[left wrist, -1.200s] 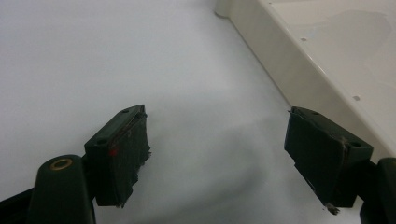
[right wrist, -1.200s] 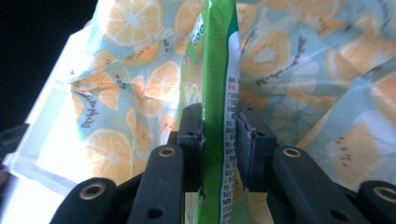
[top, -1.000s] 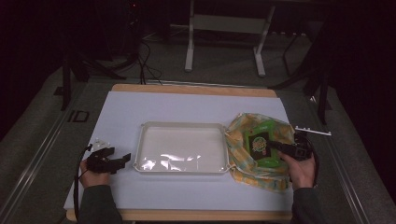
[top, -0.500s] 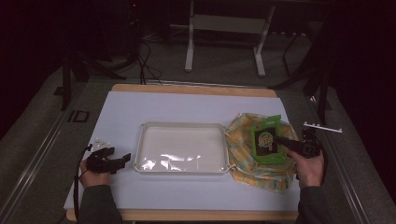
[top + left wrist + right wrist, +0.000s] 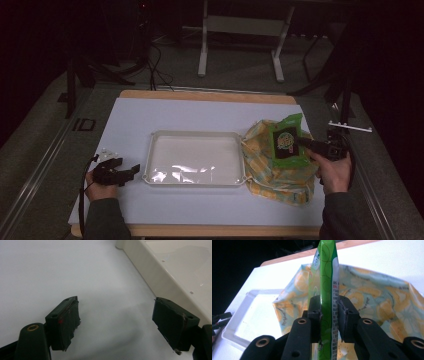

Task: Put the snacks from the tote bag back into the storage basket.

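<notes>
My right gripper (image 5: 306, 144) (image 5: 327, 311) is shut on a green snack packet (image 5: 286, 142) (image 5: 326, 282), held lifted above a yellow-and-teal patterned cloth bag (image 5: 280, 170) (image 5: 372, 300) at the table's right. A white plastic tray (image 5: 155, 175) (image 5: 234, 315) sits in the middle of the table. My left gripper (image 5: 129, 171) (image 5: 116, 322) rests low on the white table just left of the tray, jaws wide apart with nothing between them. The tray's wall (image 5: 155, 277) runs close beside its right jaw.
The table has a white top (image 5: 200, 115) with a wooden edge (image 5: 200, 94). A small clear wrapper-like item (image 5: 106, 153) lies beside my left hand. A white bracket (image 5: 350, 127) sits off the table's right edge. Dark stands and cables lie beyond.
My right gripper has lifted the green packet up off the cloth bag and drawn it slightly right and toward the far side. The left gripper has stayed put.
</notes>
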Demonstrator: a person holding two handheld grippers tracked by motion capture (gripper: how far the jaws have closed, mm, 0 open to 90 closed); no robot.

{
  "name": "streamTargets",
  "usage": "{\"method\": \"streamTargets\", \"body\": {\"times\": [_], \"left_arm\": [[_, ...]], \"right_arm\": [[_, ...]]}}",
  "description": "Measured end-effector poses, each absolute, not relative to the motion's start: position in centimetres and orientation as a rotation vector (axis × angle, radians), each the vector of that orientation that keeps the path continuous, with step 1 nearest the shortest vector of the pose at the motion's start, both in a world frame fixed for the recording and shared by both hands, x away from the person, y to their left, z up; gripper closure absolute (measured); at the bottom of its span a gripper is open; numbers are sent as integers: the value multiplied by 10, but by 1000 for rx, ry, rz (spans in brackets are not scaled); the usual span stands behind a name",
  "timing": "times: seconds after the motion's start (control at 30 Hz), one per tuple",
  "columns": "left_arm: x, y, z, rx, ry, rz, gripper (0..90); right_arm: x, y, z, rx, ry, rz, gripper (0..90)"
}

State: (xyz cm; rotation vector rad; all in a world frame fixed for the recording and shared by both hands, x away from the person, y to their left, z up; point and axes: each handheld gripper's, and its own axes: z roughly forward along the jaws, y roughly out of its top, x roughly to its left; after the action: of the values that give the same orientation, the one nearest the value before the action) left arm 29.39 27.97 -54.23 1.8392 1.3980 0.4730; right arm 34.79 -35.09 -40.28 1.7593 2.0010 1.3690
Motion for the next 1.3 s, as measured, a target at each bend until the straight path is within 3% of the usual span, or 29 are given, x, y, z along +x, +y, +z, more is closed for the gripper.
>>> {"method": "streamTargets", "body": {"times": [1.3], "left_arm": [[294,279,-542,1835,1399,478,219]], "right_arm": [[376,-292,-365,1673,2007,1587,742]]}}
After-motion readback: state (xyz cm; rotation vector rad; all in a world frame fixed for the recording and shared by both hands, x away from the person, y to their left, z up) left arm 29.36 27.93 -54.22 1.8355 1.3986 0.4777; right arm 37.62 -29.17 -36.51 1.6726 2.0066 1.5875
